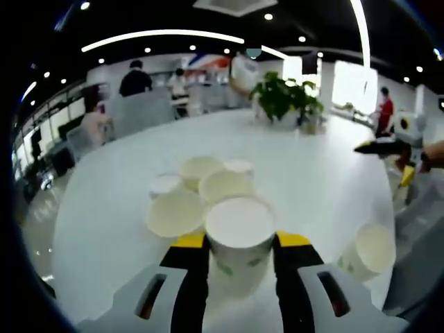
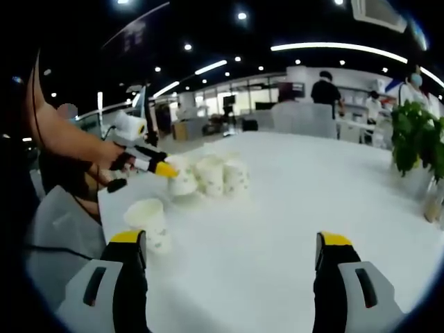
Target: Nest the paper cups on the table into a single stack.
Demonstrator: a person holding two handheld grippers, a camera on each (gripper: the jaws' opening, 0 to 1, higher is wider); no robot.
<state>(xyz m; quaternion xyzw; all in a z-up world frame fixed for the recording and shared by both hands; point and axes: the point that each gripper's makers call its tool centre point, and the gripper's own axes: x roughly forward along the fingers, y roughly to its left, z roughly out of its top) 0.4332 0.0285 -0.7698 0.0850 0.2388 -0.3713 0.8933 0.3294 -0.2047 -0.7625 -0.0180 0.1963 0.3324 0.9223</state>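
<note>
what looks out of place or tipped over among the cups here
Nothing is spilled or damaged. One paper cup stands alone near the table edge, apart from the cluster of cups. The left gripper holds a cup upright between its jaws.

Bright, even indoor light from ceiling strip lights (image 1: 159, 35) and recessed spots. White table (image 1: 312, 173) reflects soft glare, shadows faint. Strong fisheye curvature toward edges. Overall softness in both views; background people and potted plant (image 1: 281, 97) out of focus.
</note>
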